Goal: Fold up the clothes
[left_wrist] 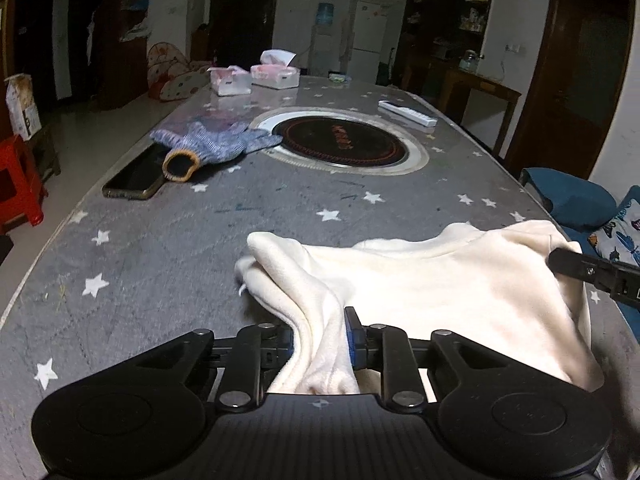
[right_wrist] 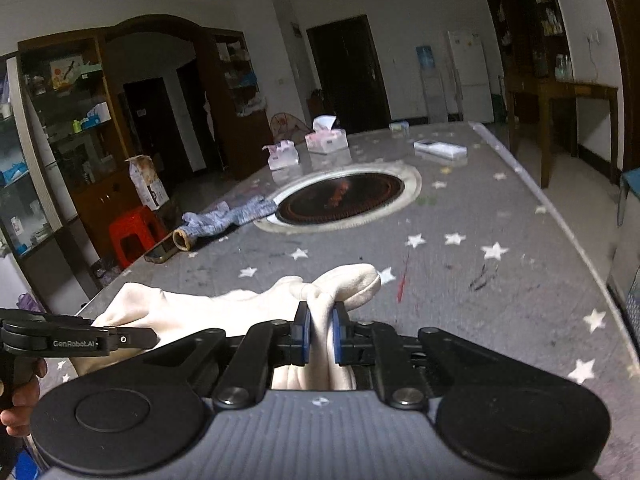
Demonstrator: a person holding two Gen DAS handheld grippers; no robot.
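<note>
A cream fleece garment (left_wrist: 432, 280) lies bunched at the near edge of the grey star-patterned table (left_wrist: 160, 248). My left gripper (left_wrist: 320, 340) is shut on a bunched fold at the garment's left end. My right gripper (right_wrist: 320, 336) is shut on another bunched fold of the same garment (right_wrist: 224, 304) at its right end. Each gripper shows at the edge of the other's view: the right one in the left wrist view (left_wrist: 592, 270), the left one in the right wrist view (right_wrist: 80, 338). The cloth stretches between them.
A blue knitted glove (left_wrist: 212, 144) and a dark phone (left_wrist: 134, 176) lie at mid-left. A round hotplate (left_wrist: 340, 140) is set in the table's centre. Two tissue boxes (left_wrist: 256, 76) and a white power strip (left_wrist: 408, 114) sit at the far end. A red stool (right_wrist: 134, 232) stands left of the table.
</note>
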